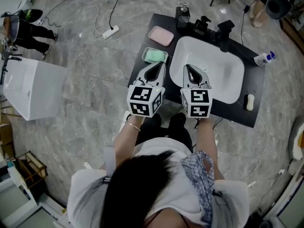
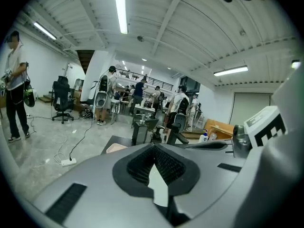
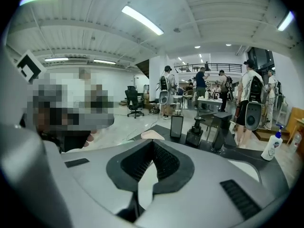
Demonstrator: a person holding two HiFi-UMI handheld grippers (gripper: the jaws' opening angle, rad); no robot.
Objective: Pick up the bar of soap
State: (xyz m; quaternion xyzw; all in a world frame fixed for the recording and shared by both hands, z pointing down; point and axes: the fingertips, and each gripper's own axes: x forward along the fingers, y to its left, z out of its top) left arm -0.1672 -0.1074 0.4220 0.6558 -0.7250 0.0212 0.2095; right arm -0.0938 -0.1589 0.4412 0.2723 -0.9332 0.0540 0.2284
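Sink (image 1: pixel 228 80) glossy white; countertop (image 1: pixel 254 77) matt black; floor (image 1: pixel 90 65) polished grey (marble-like veining); left hand-held gripper (image 1: pixel 159 64) matt grey plastic.

My head camera looks steeply down from above onto the dark counter (image 1: pixel 254 80) and its white basin (image 1: pixel 223 75). The cameras on my left gripper (image 1: pixel 160 63) and right gripper (image 1: pixel 187 66) sit close behind their own jaws and face nearly level across the counter into the hall beyond. All three views share the pink dish (image 1: pixel 161 35) at the counter's far side.
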